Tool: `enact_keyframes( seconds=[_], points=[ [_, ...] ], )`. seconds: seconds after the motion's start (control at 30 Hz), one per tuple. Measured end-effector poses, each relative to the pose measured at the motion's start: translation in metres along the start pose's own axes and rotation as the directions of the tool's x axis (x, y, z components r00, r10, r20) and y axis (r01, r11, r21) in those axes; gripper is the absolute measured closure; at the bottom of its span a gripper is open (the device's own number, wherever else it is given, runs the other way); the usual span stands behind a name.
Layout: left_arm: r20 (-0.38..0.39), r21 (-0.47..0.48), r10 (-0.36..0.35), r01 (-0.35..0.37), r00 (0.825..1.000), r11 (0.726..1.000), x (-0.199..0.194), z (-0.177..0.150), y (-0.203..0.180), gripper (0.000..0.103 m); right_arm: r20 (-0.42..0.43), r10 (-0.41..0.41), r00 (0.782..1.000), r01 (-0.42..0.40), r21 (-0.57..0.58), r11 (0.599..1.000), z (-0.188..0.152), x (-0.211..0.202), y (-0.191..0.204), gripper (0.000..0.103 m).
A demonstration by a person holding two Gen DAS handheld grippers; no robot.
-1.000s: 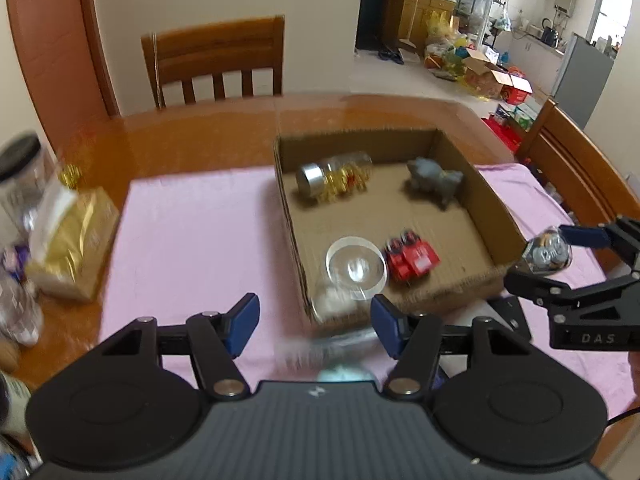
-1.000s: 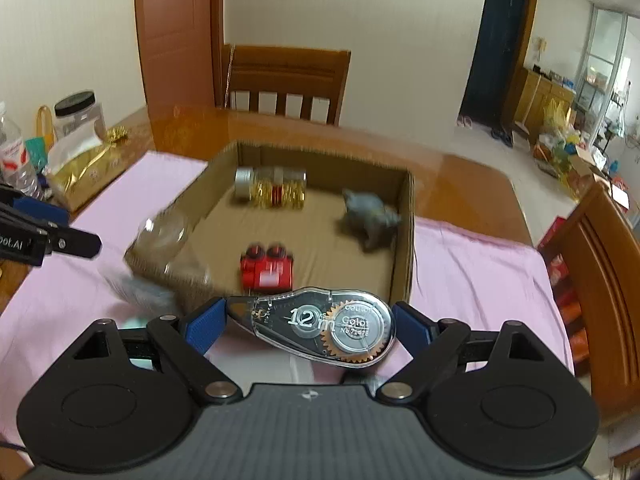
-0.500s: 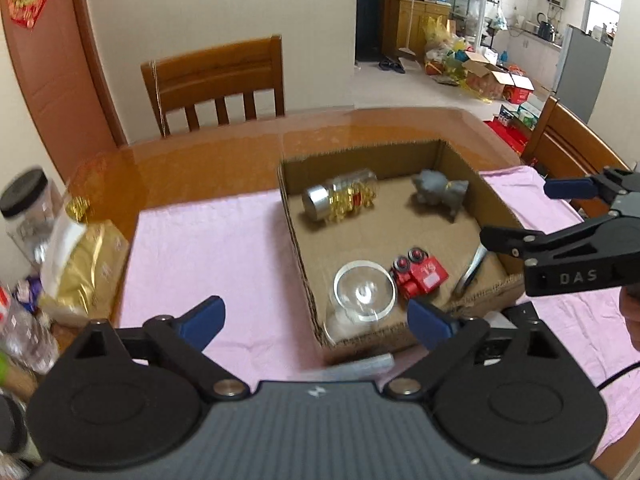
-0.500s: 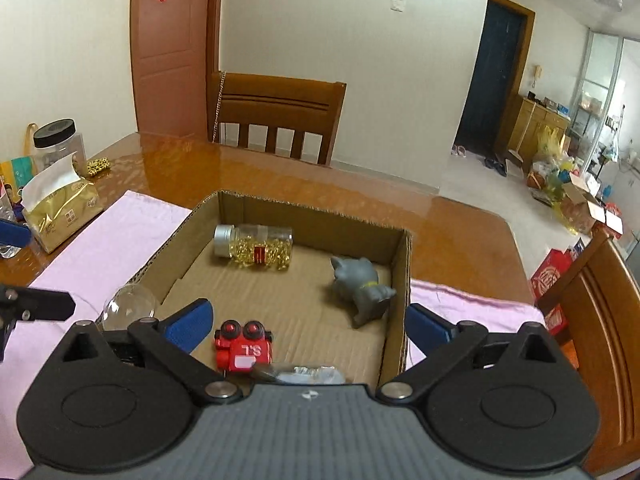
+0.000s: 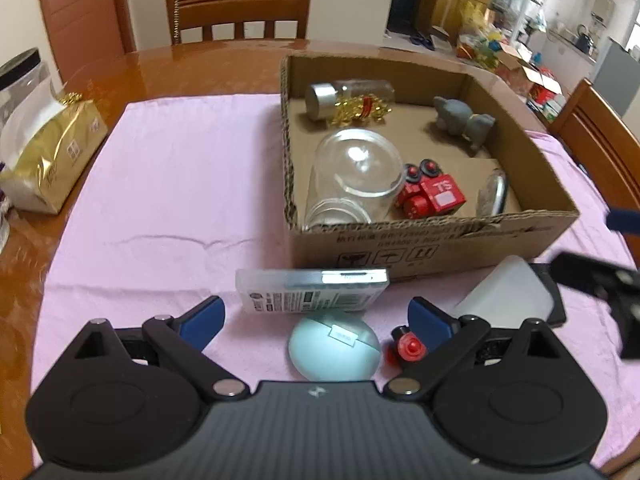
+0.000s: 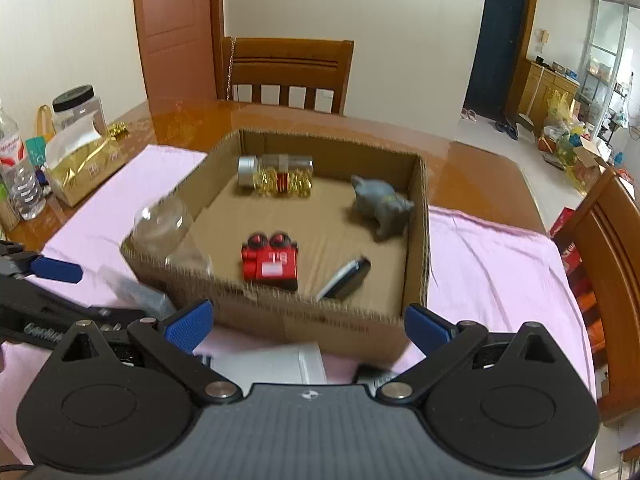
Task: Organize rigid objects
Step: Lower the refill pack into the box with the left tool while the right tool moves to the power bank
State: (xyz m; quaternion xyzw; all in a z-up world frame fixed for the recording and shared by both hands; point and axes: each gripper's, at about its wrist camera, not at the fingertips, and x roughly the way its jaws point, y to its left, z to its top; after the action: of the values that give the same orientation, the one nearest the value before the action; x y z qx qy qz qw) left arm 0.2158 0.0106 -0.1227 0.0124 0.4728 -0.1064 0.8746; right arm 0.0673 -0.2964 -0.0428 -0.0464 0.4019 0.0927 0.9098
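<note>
Both grippers empty, jaws spread wide: left gripper [image 5: 316, 316] low over the pink cloth [image 5: 168, 184], right gripper [image 6: 307, 323] at the near wall of the cardboard box [image 6: 280, 312].

In the box: clear glass jar [image 5: 352, 178] on its side in the near-left corner, long axis near-to-far, base facing away from the near wall. Capsule bottle [image 5: 348, 100] lies along the far wall, silver cap toward the left wall. Grey animal figure [image 5: 462, 122] far right. Red toy truck [image 5: 430, 196] mid-near, just beside the jar. Correction tape dispenser [image 6: 344, 280] on edge near the right corner, long axis diagonal.

Outside on the cloth, against the near wall: flat clear case [image 5: 316, 290], long axis parallel to that wall; round pale-blue case [image 5: 334, 346] and small red piece [image 5: 406, 346] between the left jaws; white pad on a dark slab [image 5: 508, 298] to the right.

Open room: box centre, cloth left of the box.
</note>
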Motion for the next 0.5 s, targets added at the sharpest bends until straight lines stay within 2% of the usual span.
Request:
enact_keyframes(
  seconds=[0.23, 0.5],
  points=[
    [0.031, -0.064, 0.007, -0.005, 1.0, 0.998, 0.018, -0.006, 0.0, 0.005, -0.049, 0.011, 0.999, -0.012, -0.013, 1.0, -0.028, 0.001, 0.001, 0.0],
    [0.055, -0.062, 0.052, -0.049, 0.997, 0.997, 0.032, -0.005, -0.005, 0.01, -0.078, 0.005, 0.997, -0.008, -0.034, 0.999, -0.04, 0.007, 0.004, 0.0]
  ],
)
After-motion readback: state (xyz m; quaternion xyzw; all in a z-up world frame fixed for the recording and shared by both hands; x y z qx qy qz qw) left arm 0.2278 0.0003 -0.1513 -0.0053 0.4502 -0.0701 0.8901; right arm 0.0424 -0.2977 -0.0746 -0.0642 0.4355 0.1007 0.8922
